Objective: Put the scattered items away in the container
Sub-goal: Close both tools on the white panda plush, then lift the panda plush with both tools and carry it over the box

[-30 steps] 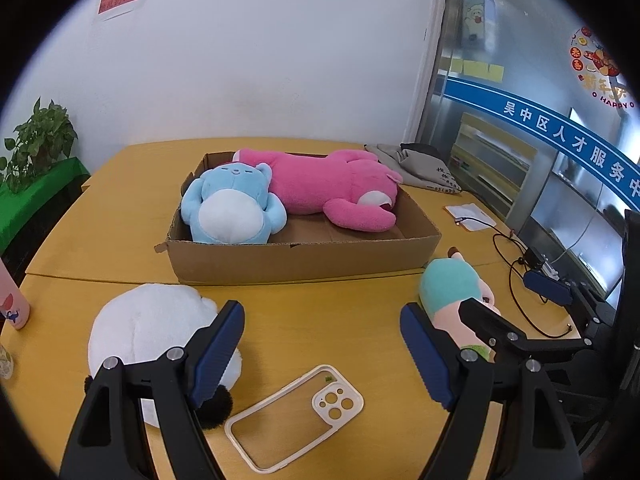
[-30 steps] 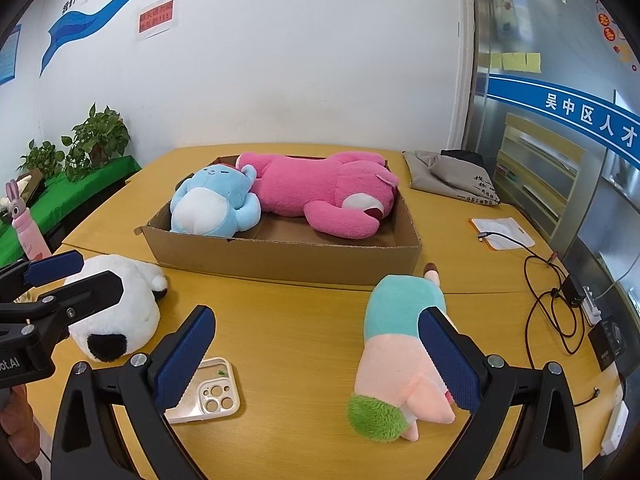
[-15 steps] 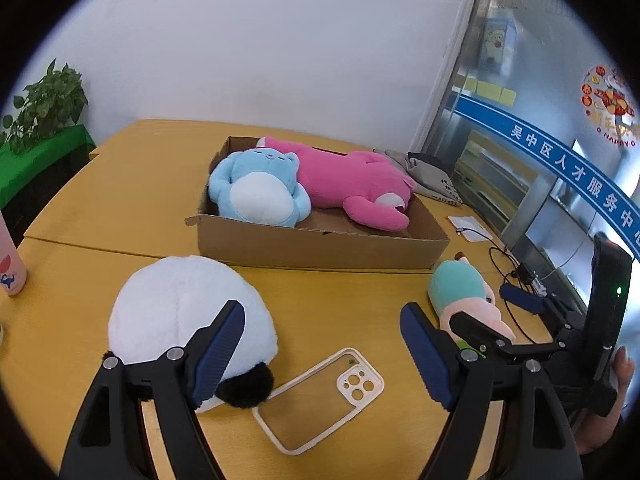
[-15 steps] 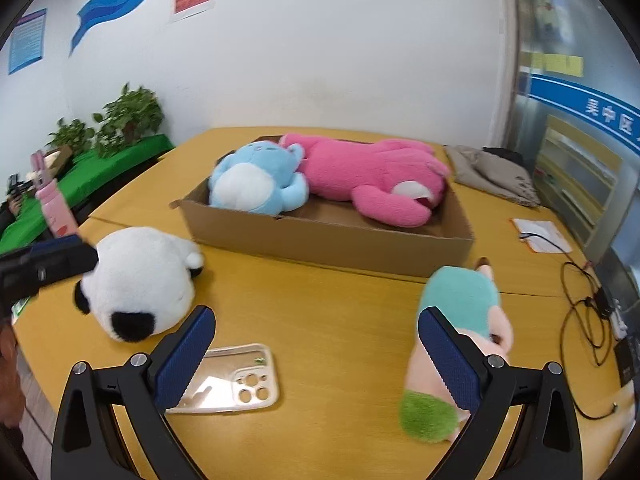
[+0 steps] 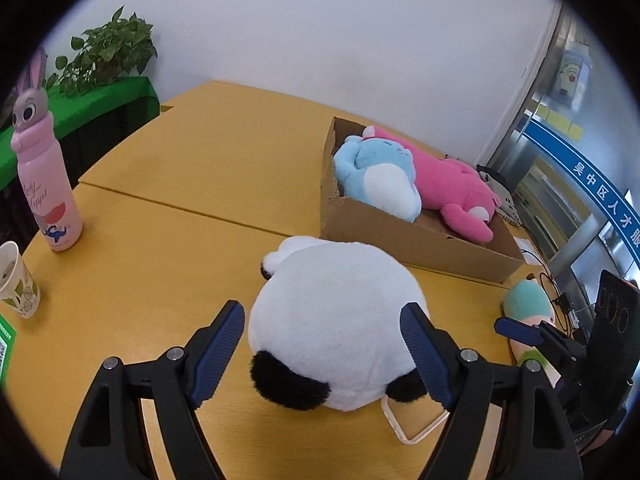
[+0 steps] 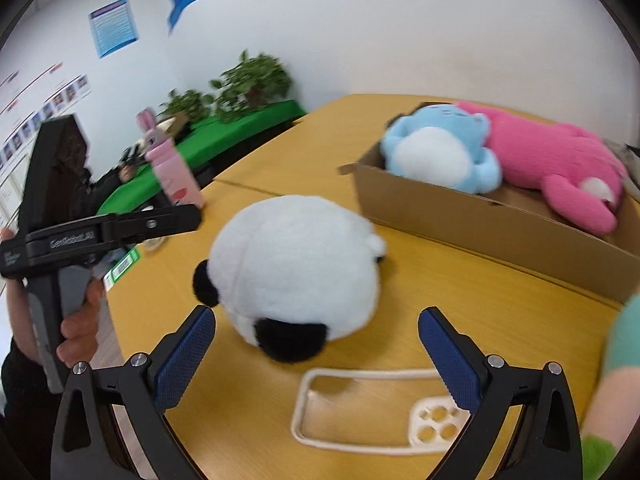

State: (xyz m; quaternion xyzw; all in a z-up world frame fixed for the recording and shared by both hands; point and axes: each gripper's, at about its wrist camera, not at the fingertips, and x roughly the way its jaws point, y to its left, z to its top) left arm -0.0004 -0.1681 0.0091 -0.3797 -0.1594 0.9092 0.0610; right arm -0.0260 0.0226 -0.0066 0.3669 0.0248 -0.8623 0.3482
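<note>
A white panda plush (image 5: 332, 320) with black ears lies just before the brown cardboard box (image 5: 416, 236) on the yellow-tan table (image 5: 168, 240). Inside the box lie a light-blue, white-bellied plush (image 5: 376, 176) and a pink plush (image 5: 452, 184). Left of the box stands a pink bottle (image 5: 44, 184).

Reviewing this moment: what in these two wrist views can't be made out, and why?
- Phone case, left wrist view: mostly hidden behind the panda plush.
- Teal and pink plush, right wrist view: cut off by the frame edge.
- Pink plush head, left wrist view: hidden behind the blue plush.
- Pink bottle print, right wrist view: motion blurred.
- Left gripper: whether the pads touch the panda is unclear.
</note>
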